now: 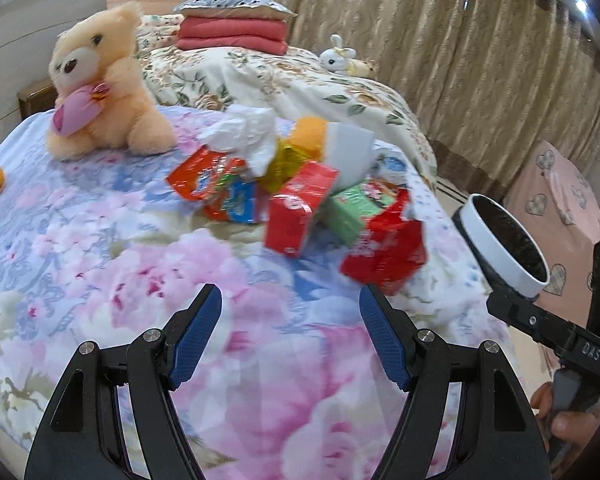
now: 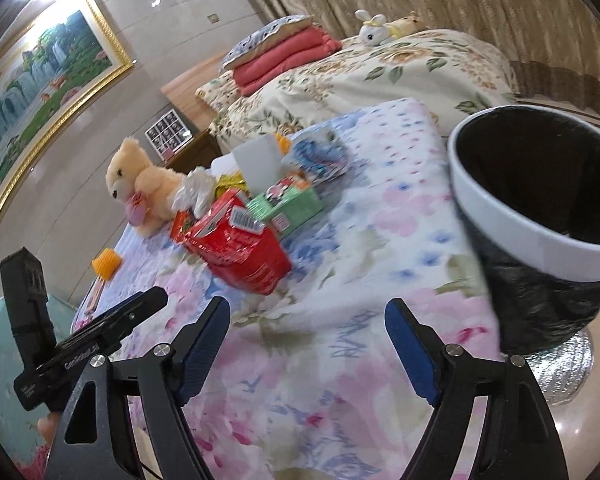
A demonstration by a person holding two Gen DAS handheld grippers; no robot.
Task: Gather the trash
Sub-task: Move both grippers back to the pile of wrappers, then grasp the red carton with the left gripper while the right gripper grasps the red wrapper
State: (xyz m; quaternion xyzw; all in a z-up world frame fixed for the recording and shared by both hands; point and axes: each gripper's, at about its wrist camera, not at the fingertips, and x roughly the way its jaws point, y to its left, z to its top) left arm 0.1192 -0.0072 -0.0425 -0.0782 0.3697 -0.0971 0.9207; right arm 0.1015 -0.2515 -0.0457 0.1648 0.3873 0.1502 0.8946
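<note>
Both grippers, left (image 1: 290, 300) and right (image 2: 306, 316), hang spread and empty over the floral blanket (image 1: 100, 240). Trash boxes (image 1: 300, 208) lie heaped mid-bed beside the teddy bear (image 1: 104, 84). Lined bin (image 2: 540, 200) stands off the bed's edge.

A left gripper (image 1: 290, 304) with blue pads hangs open over a floral bedspread (image 1: 100, 240). Ahead lies a pile of wrappers and cartons (image 1: 300, 204) topped by a crumpled tissue (image 1: 248, 132). A teddy bear (image 1: 104, 88) sits left; a black-lined bin (image 1: 508, 240) stands right.
</note>
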